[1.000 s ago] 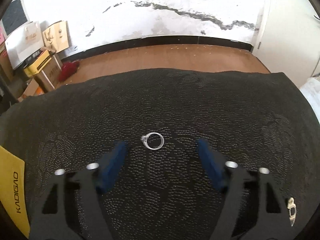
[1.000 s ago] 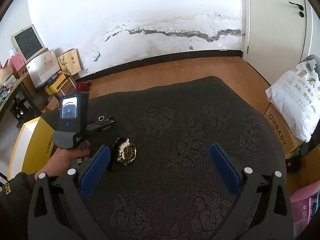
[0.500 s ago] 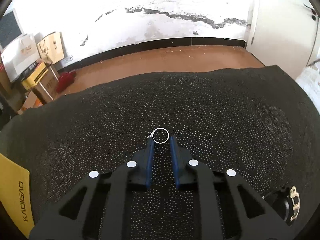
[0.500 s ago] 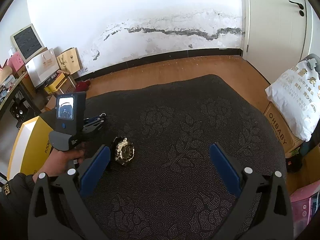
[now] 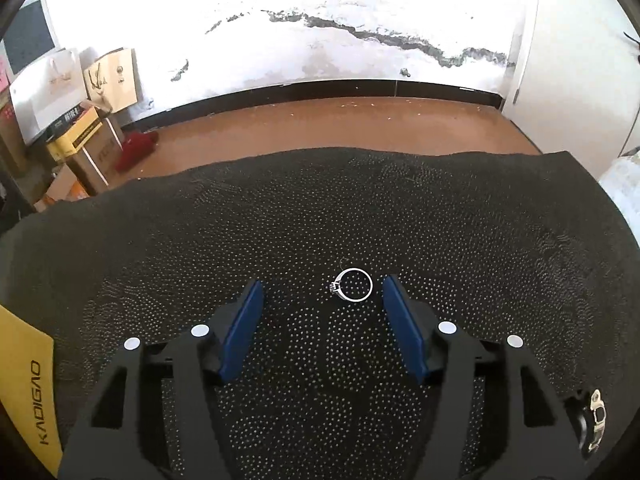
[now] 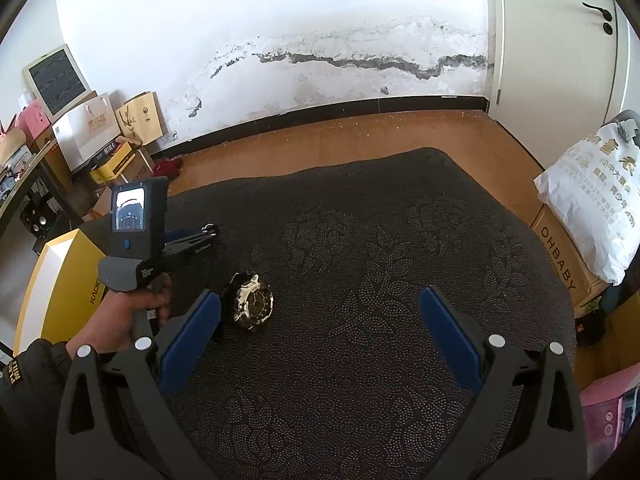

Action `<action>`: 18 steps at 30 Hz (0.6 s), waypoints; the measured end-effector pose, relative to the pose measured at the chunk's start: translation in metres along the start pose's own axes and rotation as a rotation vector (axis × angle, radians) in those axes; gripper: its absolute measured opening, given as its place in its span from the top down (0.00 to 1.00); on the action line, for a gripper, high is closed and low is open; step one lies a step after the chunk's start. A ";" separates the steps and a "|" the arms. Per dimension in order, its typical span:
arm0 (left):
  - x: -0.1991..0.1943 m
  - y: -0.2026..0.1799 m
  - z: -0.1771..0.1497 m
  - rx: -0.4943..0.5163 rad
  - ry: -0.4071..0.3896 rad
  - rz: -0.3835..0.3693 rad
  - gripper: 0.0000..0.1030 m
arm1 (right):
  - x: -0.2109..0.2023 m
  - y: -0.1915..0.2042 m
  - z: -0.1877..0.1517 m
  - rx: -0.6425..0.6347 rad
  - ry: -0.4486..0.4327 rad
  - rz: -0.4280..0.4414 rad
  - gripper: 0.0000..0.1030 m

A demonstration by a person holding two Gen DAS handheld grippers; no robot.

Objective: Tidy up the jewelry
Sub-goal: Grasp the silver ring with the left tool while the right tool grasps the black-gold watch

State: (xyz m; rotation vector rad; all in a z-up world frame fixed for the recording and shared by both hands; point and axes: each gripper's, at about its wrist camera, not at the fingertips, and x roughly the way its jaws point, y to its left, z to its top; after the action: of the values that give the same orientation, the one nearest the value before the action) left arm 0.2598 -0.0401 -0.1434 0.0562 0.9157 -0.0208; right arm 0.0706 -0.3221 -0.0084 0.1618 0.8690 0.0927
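A thin silver ring (image 5: 334, 287) with a small stone lies on the black patterned cloth (image 5: 440, 220). It sits between the fingertips of my left gripper (image 5: 322, 283), nearer the right finger. The jaws are opening and no pad touches the ring. A chunky metal watch (image 6: 253, 303) rests on the cloth just right of the left finger of my right gripper (image 6: 320, 296), which is wide open and holds nothing. The right wrist view shows a hand holding the left gripper (image 6: 209, 231) low over the cloth. The watch (image 5: 596, 412) also shows at the lower right of the left wrist view.
A yellow box (image 6: 60, 280) stands at the cloth's left edge, its lid (image 5: 24, 380) in the left wrist view. A white sack (image 6: 592, 196) on a cardboard carton sits right of the cloth. Paper bags and cartons (image 6: 100, 136) line the left wall.
The left jaws closed onto the ring half a second ago and have spread apart again; the ring now lies flat nearer the right finger. The right gripper stayed put.
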 end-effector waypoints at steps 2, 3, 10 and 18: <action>-0.001 0.000 0.000 0.009 -0.005 -0.003 0.59 | 0.001 0.000 -0.001 0.002 0.003 0.000 0.06; -0.002 -0.002 0.000 0.020 -0.009 -0.004 0.65 | 0.001 0.001 -0.001 0.003 0.003 0.002 0.06; -0.003 -0.001 -0.002 0.034 -0.017 -0.020 0.79 | 0.002 0.005 0.000 -0.008 0.007 0.005 0.06; -0.027 0.007 -0.002 0.016 -0.030 -0.020 0.79 | 0.011 0.011 0.000 -0.027 0.023 0.012 0.06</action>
State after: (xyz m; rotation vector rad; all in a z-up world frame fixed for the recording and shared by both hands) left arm 0.2419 -0.0327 -0.1231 0.0615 0.8858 -0.0481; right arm 0.0780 -0.3092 -0.0146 0.1413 0.8890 0.1180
